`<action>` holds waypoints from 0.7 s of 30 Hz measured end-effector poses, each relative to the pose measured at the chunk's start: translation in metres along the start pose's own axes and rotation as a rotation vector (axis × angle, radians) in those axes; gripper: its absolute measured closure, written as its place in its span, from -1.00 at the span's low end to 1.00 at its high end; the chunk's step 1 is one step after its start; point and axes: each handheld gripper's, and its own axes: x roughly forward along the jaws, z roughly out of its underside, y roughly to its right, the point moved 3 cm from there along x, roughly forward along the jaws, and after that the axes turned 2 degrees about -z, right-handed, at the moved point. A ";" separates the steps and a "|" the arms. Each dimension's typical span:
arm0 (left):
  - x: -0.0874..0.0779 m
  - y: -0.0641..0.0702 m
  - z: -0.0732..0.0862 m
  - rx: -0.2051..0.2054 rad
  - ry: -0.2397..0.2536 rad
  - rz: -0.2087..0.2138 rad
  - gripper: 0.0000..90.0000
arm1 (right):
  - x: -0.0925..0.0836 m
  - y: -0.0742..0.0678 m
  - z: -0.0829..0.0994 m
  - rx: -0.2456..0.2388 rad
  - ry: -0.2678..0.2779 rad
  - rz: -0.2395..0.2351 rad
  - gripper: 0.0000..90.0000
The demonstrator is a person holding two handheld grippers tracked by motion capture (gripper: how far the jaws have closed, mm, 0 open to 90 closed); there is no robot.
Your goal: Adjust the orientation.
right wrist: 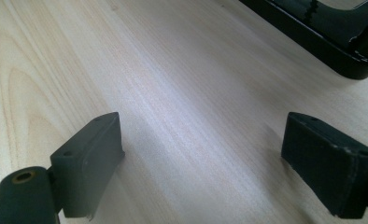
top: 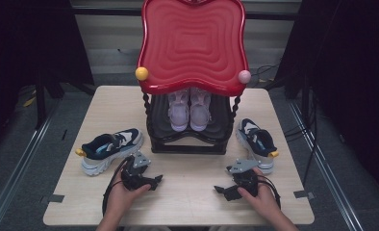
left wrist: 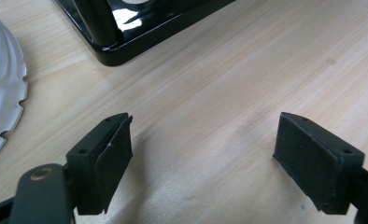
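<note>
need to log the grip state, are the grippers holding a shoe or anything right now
Nothing is held. The left gripper and right gripper both stand open over bare table.

Wooden table (top: 187, 202) bears black rack (top: 187, 144) and two sneakers (top: 111, 149)

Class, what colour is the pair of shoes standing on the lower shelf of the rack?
Light pink shoes, seen best in the high view.
</note>
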 end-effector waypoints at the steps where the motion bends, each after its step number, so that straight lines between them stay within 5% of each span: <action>1: -0.001 -0.001 -0.001 0.000 0.000 0.006 -0.58 | 0.000 0.000 0.000 0.000 0.000 0.000 -0.74; 21: -0.021 -0.009 -0.019 0.009 -0.058 0.059 -0.58 | 0.000 0.000 0.000 0.000 0.000 0.000 -0.74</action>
